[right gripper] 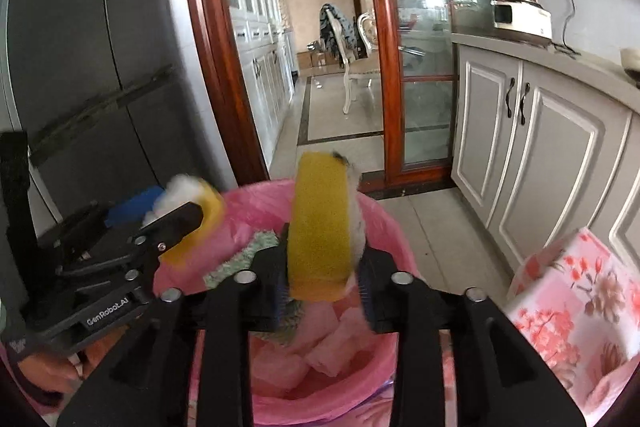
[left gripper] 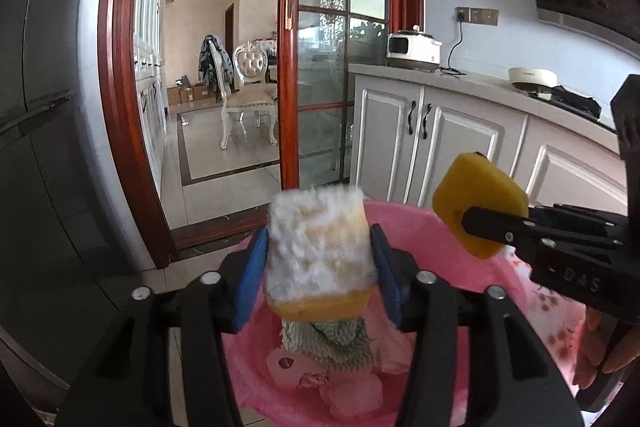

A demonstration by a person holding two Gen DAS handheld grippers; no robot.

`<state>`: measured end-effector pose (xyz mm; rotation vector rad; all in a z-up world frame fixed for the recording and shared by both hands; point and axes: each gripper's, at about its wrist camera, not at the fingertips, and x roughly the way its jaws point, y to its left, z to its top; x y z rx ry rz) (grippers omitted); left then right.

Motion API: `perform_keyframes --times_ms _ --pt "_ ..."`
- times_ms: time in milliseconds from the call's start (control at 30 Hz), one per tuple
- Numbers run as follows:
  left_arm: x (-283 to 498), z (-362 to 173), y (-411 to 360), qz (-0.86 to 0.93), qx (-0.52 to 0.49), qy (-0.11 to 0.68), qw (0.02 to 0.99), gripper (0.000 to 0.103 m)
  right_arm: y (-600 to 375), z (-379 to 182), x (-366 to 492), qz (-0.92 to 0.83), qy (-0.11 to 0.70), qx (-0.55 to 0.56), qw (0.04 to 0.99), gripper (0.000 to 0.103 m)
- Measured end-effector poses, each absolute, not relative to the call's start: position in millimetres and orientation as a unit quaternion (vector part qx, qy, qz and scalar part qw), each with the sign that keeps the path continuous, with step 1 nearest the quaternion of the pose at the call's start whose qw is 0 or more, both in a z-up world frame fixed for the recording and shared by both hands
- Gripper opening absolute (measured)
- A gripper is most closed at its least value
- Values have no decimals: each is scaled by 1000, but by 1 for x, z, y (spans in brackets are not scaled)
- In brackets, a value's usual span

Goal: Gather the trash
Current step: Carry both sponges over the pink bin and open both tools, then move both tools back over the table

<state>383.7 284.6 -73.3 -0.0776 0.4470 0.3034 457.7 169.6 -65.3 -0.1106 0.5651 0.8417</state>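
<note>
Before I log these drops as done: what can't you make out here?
- Left wrist view: left gripper pads look clear of the blurred sponge; contact unclear.
- Right wrist view: right gripper and its yellow sponge likewise.
- Both views: pink bin bottom hidden by grippers.

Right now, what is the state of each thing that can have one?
Left gripper: white-faced sponge between jaws, grip unclear.
Right gripper: yellow sponge between jaws, grip unclear.
Pink bin: lined, partly filled with trash.
Sliding door: open.
Cabinet doors: closed.
Rice cooker: plugged in.
</note>
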Motion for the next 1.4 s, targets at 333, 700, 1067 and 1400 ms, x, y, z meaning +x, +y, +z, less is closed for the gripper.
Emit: perform_keyframes --times_ms 333,700,1067,1400 --pt "371 -78 297 188 -60 214 957 74 148 -62 443 399 255 -41 880 61" --pt "299 -65 252 165 -87 197 962 92 66 -44 356 317 225 -33 921 66" --pt "266 -70 152 85 -85 207 971 94 -47 -64 293 214 253 5 943 67" --pt "248 -87 54 5 -50 220 974 94 -154 -99 259 111 281 45 952 67"
